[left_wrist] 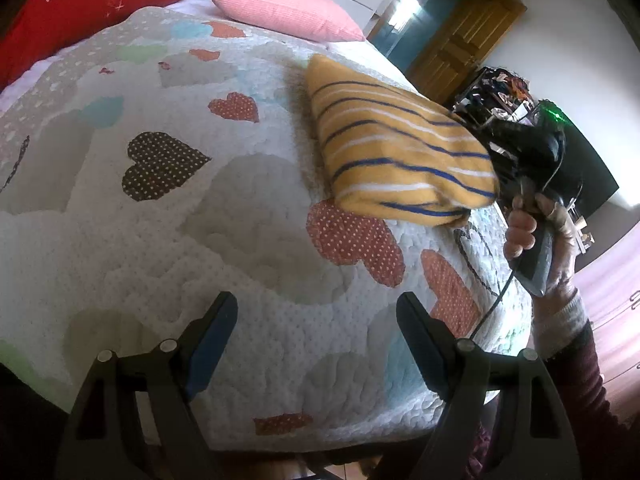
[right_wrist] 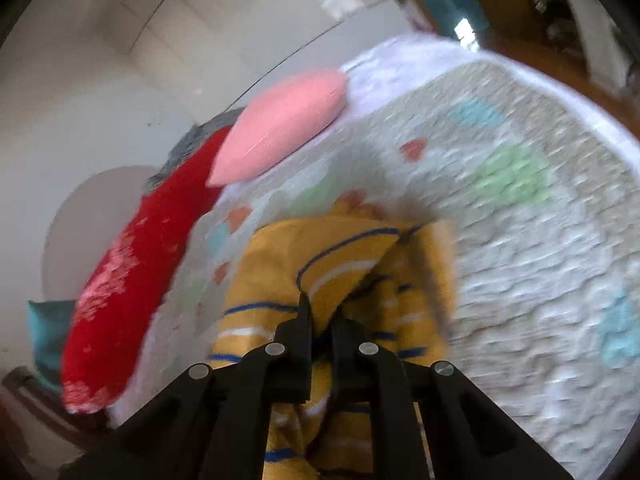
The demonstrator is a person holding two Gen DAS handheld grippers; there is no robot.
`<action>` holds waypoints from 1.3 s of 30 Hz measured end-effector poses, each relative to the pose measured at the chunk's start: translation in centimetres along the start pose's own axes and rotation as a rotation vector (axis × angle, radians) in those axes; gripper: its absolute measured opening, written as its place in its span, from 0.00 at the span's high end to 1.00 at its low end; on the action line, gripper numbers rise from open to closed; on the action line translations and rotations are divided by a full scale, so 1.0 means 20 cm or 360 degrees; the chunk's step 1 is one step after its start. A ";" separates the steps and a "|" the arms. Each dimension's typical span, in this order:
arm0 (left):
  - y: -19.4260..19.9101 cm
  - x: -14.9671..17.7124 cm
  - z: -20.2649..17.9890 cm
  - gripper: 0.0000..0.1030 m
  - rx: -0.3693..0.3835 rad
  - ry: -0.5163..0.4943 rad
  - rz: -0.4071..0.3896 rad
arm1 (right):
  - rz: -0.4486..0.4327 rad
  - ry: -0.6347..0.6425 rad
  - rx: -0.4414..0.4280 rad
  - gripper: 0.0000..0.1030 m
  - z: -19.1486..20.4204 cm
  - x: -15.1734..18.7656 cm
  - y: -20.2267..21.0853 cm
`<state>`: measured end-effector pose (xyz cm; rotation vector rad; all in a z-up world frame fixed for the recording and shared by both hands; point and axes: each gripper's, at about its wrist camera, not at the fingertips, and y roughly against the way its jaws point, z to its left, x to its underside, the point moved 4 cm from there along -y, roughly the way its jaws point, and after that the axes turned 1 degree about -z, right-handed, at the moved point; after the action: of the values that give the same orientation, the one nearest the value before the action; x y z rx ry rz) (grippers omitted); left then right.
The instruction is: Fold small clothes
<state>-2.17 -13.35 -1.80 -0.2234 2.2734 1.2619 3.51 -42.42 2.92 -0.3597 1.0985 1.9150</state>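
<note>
A folded yellow garment with blue and white stripes [left_wrist: 396,148] is held above the right part of the heart-patterned quilt [left_wrist: 180,240]. My right gripper [left_wrist: 496,160] is shut on its right end; a hand holds the gripper's handle. In the right wrist view the gripper [right_wrist: 320,320] has its jaws closed on the yellow striped cloth [right_wrist: 304,264], which hangs in folds in front of the camera. My left gripper [left_wrist: 316,312] is open and empty, low over the near part of the quilt, well left of and below the garment.
A pink pillow [left_wrist: 280,4] and a red patterned pillow [left_wrist: 88,4] lie at the head of the bed. The bed's right edge runs below the garment. A wooden door [left_wrist: 460,40] and dark furniture [left_wrist: 592,176] stand beyond it.
</note>
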 end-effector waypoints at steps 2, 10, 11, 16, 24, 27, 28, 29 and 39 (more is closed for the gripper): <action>-0.01 0.00 0.00 0.22 0.0001 0.0004 0.0011 | 0.0011 0.0031 0.0181 0.92 -0.07 0.00 -0.01; -0.01 0.02 0.02 0.22 -0.0022 -0.0011 0.0019 | -0.0010 0.0003 0.0137 0.86 -0.09 0.04 0.08; -0.01 0.02 0.02 0.22 -0.0023 -0.0007 0.0018 | -0.0036 0.0001 0.0105 0.86 -0.07 0.05 0.12; -0.01 0.02 0.03 0.22 -0.0027 0.0016 0.0013 | -0.0055 0.0052 -0.0140 0.86 0.08 0.11 0.24; 0.06 0.05 0.00 0.20 -0.0198 -0.0104 -0.0046 | 0.0048 0.0075 0.0333 0.56 -0.15 0.32 0.18; 0.08 0.05 0.01 0.19 -0.0276 -0.0127 -0.0085 | -0.0004 0.0045 0.0381 0.56 -0.17 0.38 0.32; 0.08 0.06 0.00 0.19 -0.0295 -0.0135 -0.0089 | -0.0017 0.0034 0.0359 0.56 -0.17 0.41 0.36; 0.08 0.06 0.00 0.19 -0.0310 -0.0144 -0.0092 | -0.0031 0.0027 0.0342 0.55 -0.17 0.44 0.41; 0.32 0.05 -0.14 0.18 -0.0486 -0.0313 -0.0411 | -0.0250 0.0618 0.0843 0.30 -0.03 0.52 0.96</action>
<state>-6.46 -12.14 3.66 -0.4646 1.8156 1.4174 -17.98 -41.56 6.79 -0.5090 1.7225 1.3765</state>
